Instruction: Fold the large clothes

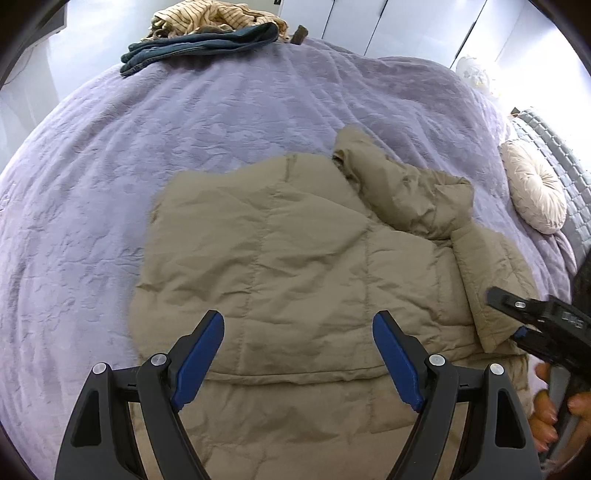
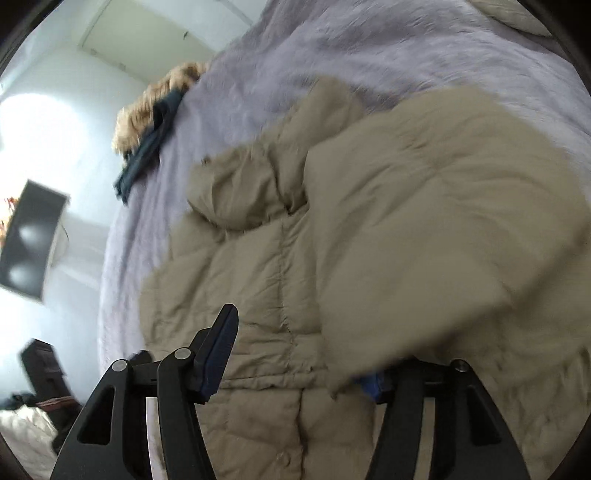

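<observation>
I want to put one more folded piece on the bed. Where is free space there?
The bedspread is bare in a wide band left of the jacket, and between the jacket and the clothes pile at the far edge. The right side is crowded: the sleeve, the cushion and the right gripper.

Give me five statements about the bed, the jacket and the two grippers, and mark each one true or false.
1. The tan puffer jacket lies on a purple bedspread. True.
2. The left gripper clamps the jacket. False: its jaws stand open above it.
3. Dark blue folded clothes lie at the bed's far edge. True.
4. The round cushion sits on the jacket. False: it lies apart, beside the headboard.
5. The jacket's sleeve lies folded over its body. True.
</observation>
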`<state>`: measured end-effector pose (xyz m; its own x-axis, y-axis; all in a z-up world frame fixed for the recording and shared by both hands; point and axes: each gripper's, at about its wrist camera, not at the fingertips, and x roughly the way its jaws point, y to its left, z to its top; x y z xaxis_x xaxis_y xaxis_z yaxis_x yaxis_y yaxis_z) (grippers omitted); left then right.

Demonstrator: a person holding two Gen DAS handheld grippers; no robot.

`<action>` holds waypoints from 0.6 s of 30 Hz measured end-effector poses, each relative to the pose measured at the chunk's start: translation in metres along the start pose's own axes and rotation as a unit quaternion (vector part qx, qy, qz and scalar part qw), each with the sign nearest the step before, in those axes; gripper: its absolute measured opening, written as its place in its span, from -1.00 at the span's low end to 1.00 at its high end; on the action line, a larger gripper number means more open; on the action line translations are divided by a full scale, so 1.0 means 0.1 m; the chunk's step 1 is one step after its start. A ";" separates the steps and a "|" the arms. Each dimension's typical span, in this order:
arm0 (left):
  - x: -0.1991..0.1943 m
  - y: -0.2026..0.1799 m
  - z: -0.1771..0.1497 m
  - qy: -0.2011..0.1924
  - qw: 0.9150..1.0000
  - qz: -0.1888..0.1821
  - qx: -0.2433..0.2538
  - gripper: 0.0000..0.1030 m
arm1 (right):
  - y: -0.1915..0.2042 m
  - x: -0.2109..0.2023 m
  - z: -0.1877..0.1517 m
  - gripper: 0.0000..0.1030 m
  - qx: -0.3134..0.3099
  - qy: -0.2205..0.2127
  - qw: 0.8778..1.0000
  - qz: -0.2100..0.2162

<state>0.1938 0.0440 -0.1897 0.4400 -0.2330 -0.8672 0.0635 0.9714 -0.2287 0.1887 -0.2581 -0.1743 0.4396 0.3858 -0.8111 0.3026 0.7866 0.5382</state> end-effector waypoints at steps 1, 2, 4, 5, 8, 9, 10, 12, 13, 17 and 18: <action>0.00 0.00 0.01 0.000 1.000 -0.003 -0.003 0.62 | -0.08 -0.13 -0.02 0.22 0.016 -0.014 1.000 0.000; 0.00 0.00 0.01 0.000 1.000 -0.006 -0.006 0.62 | -0.12 -0.21 -0.01 0.22 0.029 -0.023 0.999 0.000; 0.00 0.01 0.03 -0.001 1.000 -0.013 -0.013 0.62 | -0.29 -0.36 0.03 0.22 0.064 -0.040 0.997 0.001; -0.01 0.02 0.04 -0.002 1.000 -0.015 -0.016 0.62 | -0.40 -0.40 0.06 0.22 0.087 -0.048 0.995 0.001; -0.05 0.06 0.07 -0.005 0.999 -0.022 -0.025 0.62 | -0.65 -0.45 0.18 0.06 0.146 -0.068 0.987 0.013; -0.06 0.07 0.07 -0.006 0.999 -0.023 -0.026 0.62 | -0.70 -0.45 0.22 -0.10 0.161 -0.074 0.984 0.017; -0.08 0.09 0.08 -0.008 0.999 -0.026 -0.027 0.62 | -0.73 -0.45 0.26 -0.51 0.172 -0.076 0.982 0.018; -0.13 0.14 0.09 -0.011 0.999 -0.031 -0.026 0.62 | -0.61 -0.44 0.36 -0.74 0.155 -0.083 0.984 0.016; -0.15 0.17 0.10 -0.014 0.999 -0.035 -0.026 0.62 | -0.47 -0.43 0.40 -0.75 0.124 -0.084 0.989 0.015; -0.18 0.31 0.15 -0.014 0.998 -0.053 -0.035 0.62 | 0.34 -0.35 0.33 -0.75 -0.062 -0.072 0.995 0.001; -0.18 0.34 0.15 -0.014 0.997 -0.063 -0.042 0.62 | 0.52 -0.29 0.26 -0.75 -0.103 -0.066 0.992 -0.006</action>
<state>0.2016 0.0820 -0.1756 0.4579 -0.3501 -0.8172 0.0458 0.9273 -0.3716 0.2135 -0.2405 -0.1172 0.5484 0.3204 -0.7724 0.1350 0.8776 0.4599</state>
